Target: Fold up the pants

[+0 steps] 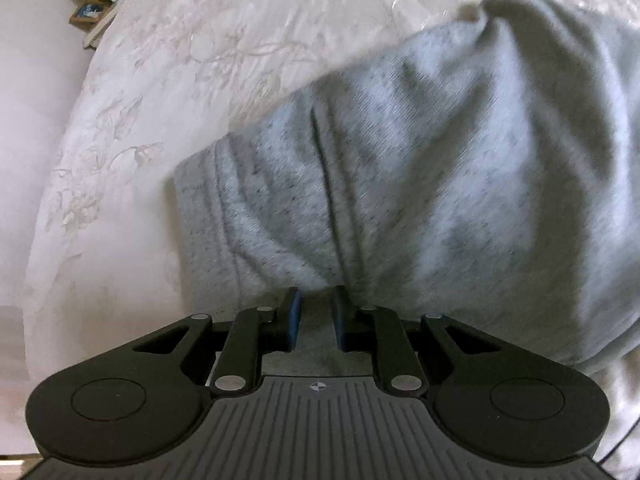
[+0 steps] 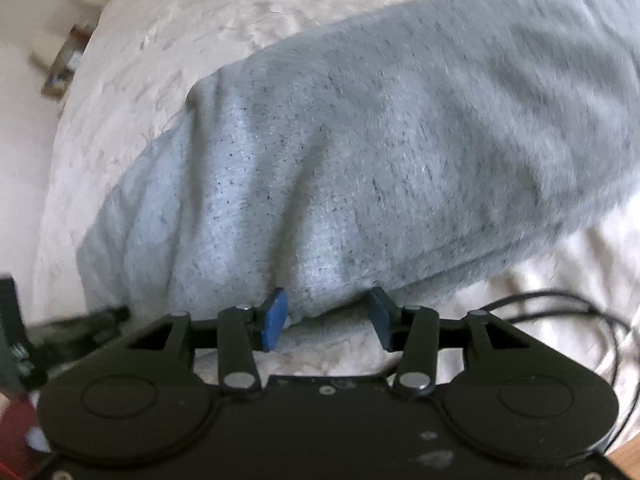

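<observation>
Grey speckled sweatpants [image 1: 400, 168] lie on a cream floral bedspread [image 1: 168, 60]. In the left wrist view the ribbed waistband end lies at the left of the cloth, just beyond my left gripper [image 1: 318, 300]. Its blue-padded jaws stand a narrow gap apart, with grey cloth between and under them. In the right wrist view the pants [image 2: 360, 152] stretch from lower left to upper right. My right gripper [image 2: 328, 300] is open, its jaws wide apart at the near edge of the cloth, with a bulge of cloth between the tips.
A black cable [image 2: 580, 320] loops on the bedspread [image 2: 160, 40] to the right of the right gripper. The bed's left edge drops to a pale floor [image 1: 32, 100] with small items [image 1: 90, 10] at the far left. Dark blurred gear [image 2: 24, 340] sits at the lower left.
</observation>
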A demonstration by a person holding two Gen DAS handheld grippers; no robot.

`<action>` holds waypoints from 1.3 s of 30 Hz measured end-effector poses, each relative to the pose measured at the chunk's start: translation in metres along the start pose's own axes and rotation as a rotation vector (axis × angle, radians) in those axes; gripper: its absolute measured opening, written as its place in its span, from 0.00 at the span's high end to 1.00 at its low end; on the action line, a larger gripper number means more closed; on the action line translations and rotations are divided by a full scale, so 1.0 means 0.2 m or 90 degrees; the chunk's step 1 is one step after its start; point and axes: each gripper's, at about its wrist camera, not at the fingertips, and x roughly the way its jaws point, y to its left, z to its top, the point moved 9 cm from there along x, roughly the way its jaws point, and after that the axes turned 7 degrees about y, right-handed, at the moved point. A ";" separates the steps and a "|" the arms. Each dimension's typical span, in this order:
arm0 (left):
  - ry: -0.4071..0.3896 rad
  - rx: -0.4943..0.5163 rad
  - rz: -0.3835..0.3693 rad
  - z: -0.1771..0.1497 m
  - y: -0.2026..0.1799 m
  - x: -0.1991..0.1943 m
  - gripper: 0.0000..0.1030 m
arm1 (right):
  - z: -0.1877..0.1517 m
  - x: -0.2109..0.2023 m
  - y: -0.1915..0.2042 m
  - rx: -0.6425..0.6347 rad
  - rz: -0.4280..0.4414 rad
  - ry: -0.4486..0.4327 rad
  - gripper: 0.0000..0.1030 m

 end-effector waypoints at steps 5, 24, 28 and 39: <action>0.013 -0.005 -0.006 -0.02 0.04 -0.02 0.83 | 0.03 0.07 -0.01 0.078 0.044 -0.005 0.84; -0.027 -0.010 -0.142 0.15 -0.34 -0.25 0.83 | 0.06 -0.19 0.06 -0.097 -0.011 -0.064 0.70; 0.015 0.018 -0.097 0.07 -0.41 -0.11 0.83 | 0.16 -0.38 -0.21 -0.058 -0.050 -0.123 0.69; 0.036 -0.061 -0.062 0.10 -0.55 -0.29 0.83 | 0.40 -0.74 -1.26 0.150 -0.140 -0.192 0.58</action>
